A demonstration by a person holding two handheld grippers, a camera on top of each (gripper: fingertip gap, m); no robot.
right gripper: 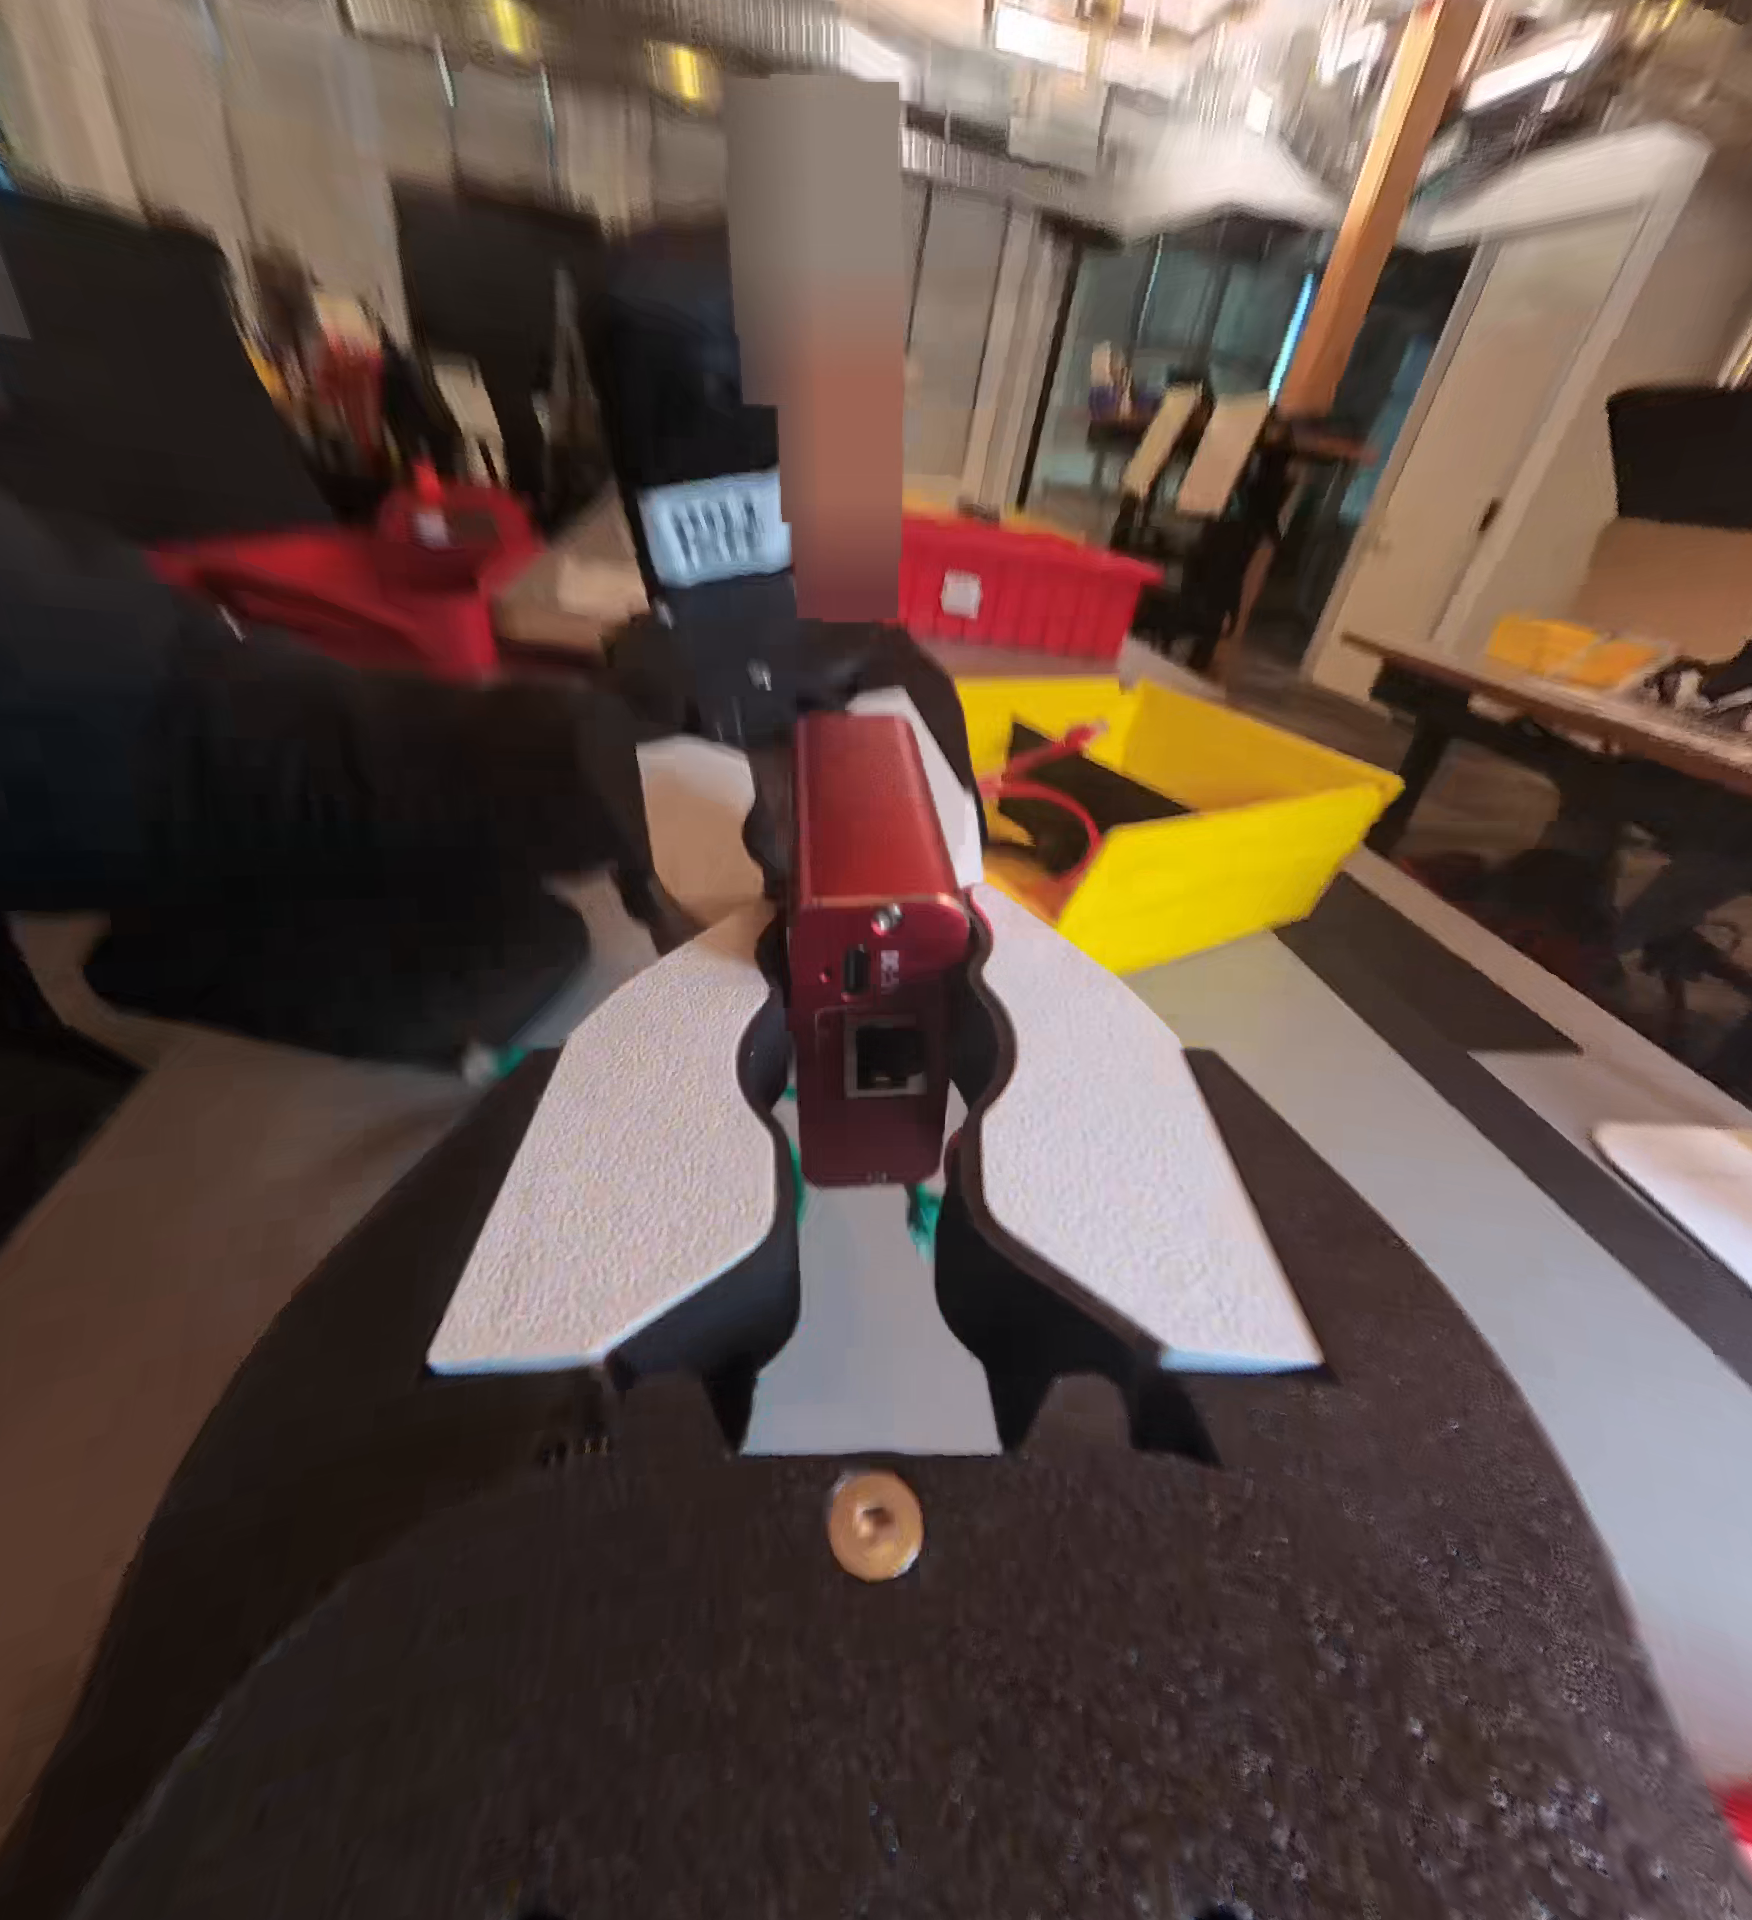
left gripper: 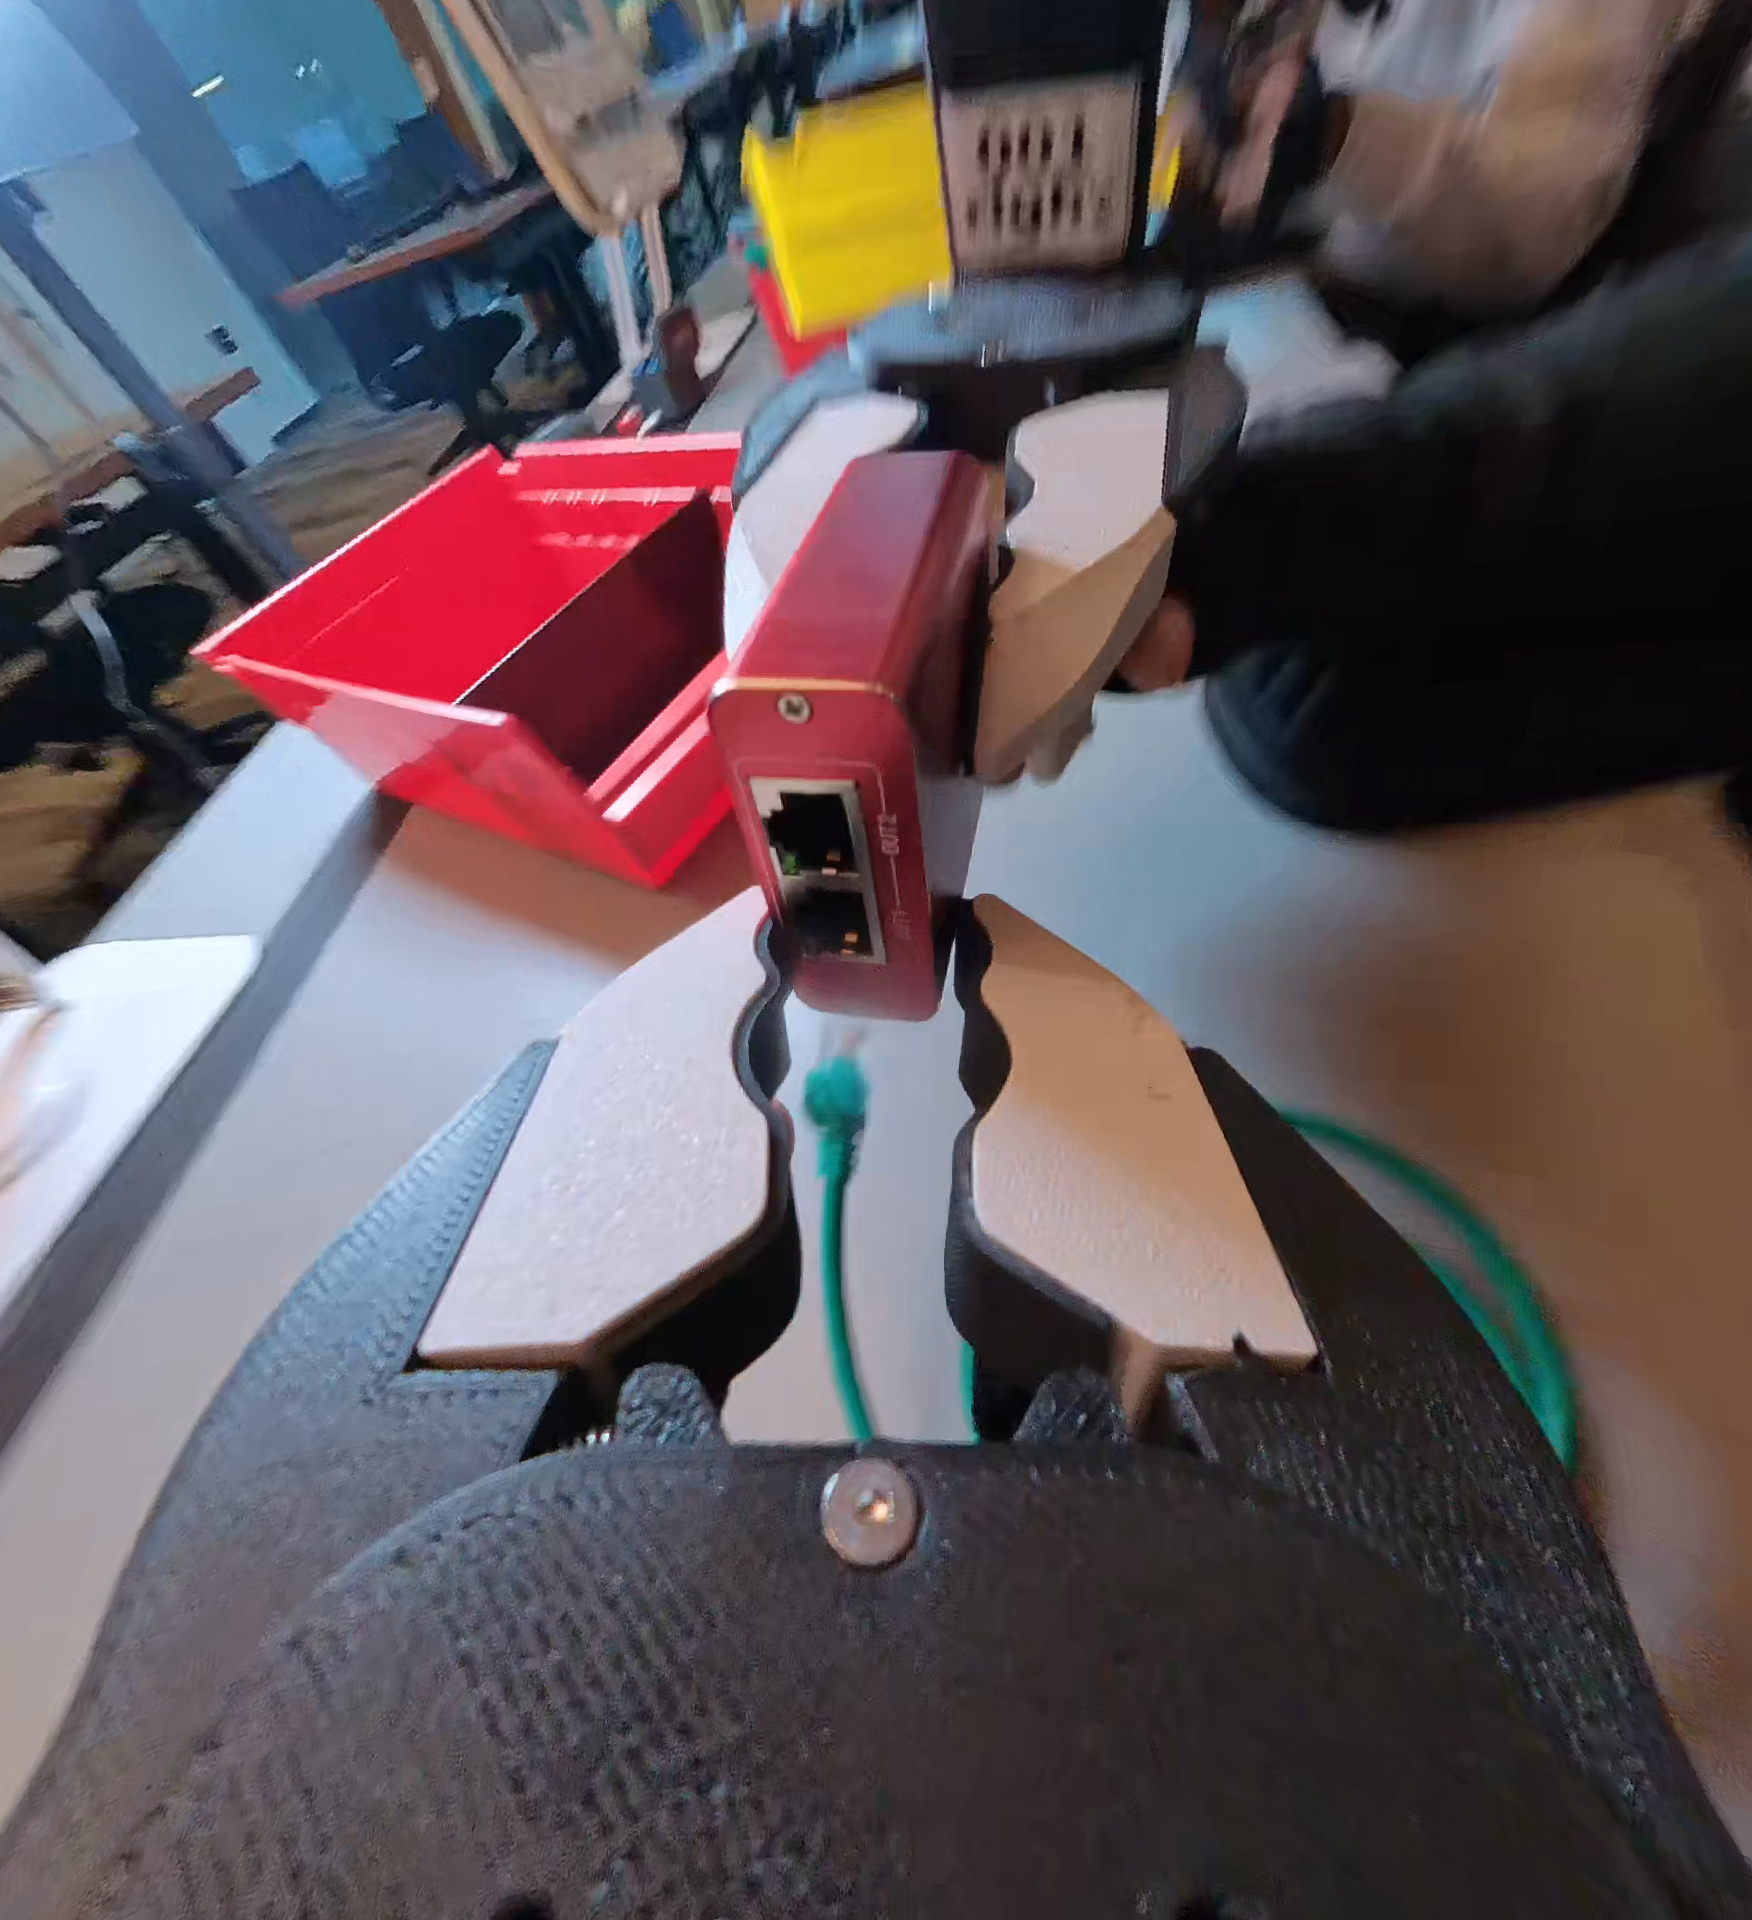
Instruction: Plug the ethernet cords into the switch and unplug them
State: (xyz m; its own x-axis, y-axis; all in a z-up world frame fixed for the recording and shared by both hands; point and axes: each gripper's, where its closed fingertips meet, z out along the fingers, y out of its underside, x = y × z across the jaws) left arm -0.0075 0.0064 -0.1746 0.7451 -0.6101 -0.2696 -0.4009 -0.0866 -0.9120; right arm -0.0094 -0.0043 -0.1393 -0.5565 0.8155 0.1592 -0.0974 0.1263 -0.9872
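The red switch [left gripper: 882, 582] is held in the air over the table, standing on edge, between both grippers. My left gripper [left gripper: 867, 920] is shut on the end with two empty ports. My right gripper [right gripper: 874, 914] is shut on the opposite end of the switch [right gripper: 867, 810], which has one empty port and a small socket. The right gripper's fingers [left gripper: 1069, 582] show at the far end in the left wrist view, and the left gripper's fingers [right gripper: 690, 821] in the right wrist view. A green ethernet cord [left gripper: 836, 1226] lies unplugged on the table below, its plug [left gripper: 836, 1091] pointing at the switch.
An open red bin [left gripper: 498, 644] stands on the table at the left, close behind the switch. A yellow bin [right gripper: 1215, 831] holding a red cord [right gripper: 1048, 800] stands on the other side. A white pad [right gripper: 1724, 1195] lies near the table edge. A person's dark sleeve [left gripper: 1474, 540] is near.
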